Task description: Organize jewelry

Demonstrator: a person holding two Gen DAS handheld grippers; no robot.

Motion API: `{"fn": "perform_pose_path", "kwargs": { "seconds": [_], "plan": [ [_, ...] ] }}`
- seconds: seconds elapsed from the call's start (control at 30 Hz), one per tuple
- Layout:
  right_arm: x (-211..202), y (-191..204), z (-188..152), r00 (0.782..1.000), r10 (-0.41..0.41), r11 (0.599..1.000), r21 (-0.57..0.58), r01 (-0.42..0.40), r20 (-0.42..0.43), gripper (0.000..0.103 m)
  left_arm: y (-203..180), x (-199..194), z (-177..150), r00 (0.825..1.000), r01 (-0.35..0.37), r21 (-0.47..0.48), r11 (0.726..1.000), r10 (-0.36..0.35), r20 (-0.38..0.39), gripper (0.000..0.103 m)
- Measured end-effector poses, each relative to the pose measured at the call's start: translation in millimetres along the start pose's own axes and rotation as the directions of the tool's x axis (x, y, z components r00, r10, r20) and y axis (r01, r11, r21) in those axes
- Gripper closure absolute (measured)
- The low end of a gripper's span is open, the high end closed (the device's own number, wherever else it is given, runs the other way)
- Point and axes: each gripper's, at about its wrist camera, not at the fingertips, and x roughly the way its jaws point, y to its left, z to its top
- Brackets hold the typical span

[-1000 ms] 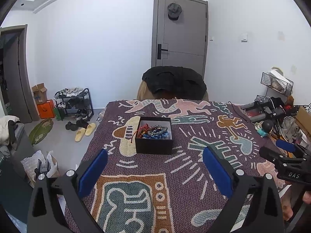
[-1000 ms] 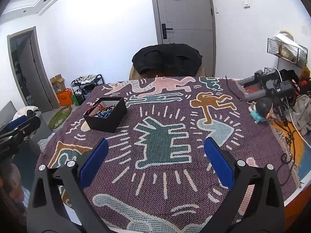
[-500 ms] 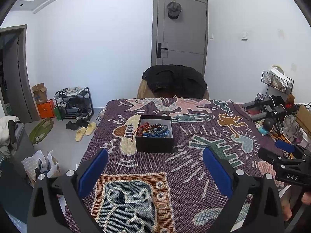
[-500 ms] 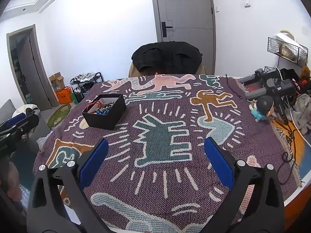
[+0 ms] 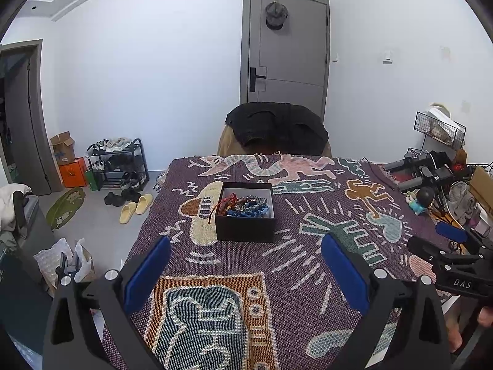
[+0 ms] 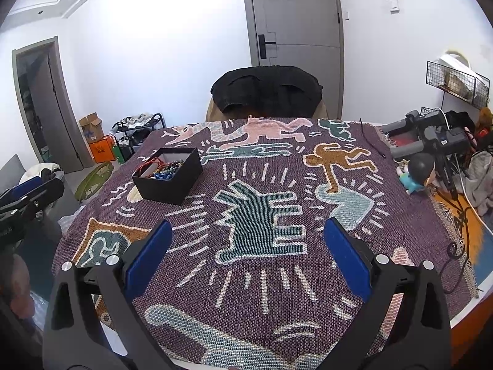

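Note:
A black open box (image 5: 245, 226) (image 6: 172, 185) stands on the patterned table cloth, left of the table's middle. Inside it lies a tangle of jewelry (image 5: 245, 206) (image 6: 163, 169): red cords, blue and dark beaded strands. My left gripper (image 5: 245, 243) is open, hovering above the cloth just short of the box, with nothing between its blue pads. My right gripper (image 6: 246, 234) is open too, over the green figure in the cloth's middle, well right of the box. Each gripper shows at the edge of the other's view.
The cloth (image 6: 262, 277) covers the whole table. A chair with a black jacket (image 5: 275, 128) stands at the far side. A small blue figurine (image 6: 414, 172) and black equipment (image 6: 431, 137) crowd the right edge. Shoes and a shoe rack (image 5: 118, 163) sit on the floor at left.
Both grippers have risen and drawn back slightly, so the box looks a little farther and lower. Both stay open and empty.

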Motion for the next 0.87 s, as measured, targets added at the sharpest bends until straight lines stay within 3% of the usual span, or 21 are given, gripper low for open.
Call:
{"fn": "perform_pose_path", "kwargs": {
  "seconds": [0.63,0.87],
  "plan": [
    [1.6,-1.5,-1.8,1.000,-0.014,1.000,0.003,0.014,0.008,0.005,-6.4,-6.3,-3.1,1.000,-0.006,0.034,0.999,0.006,0.029,0.008],
    [3.3,-1.0,-3.0,1.000,-0.014,1.000,0.000,0.014,0.003,0.005,1.2,-3.2,-1.0,1.000,0.019,-0.006,1.000,-0.019,0.007,0.008]
  ]
}}
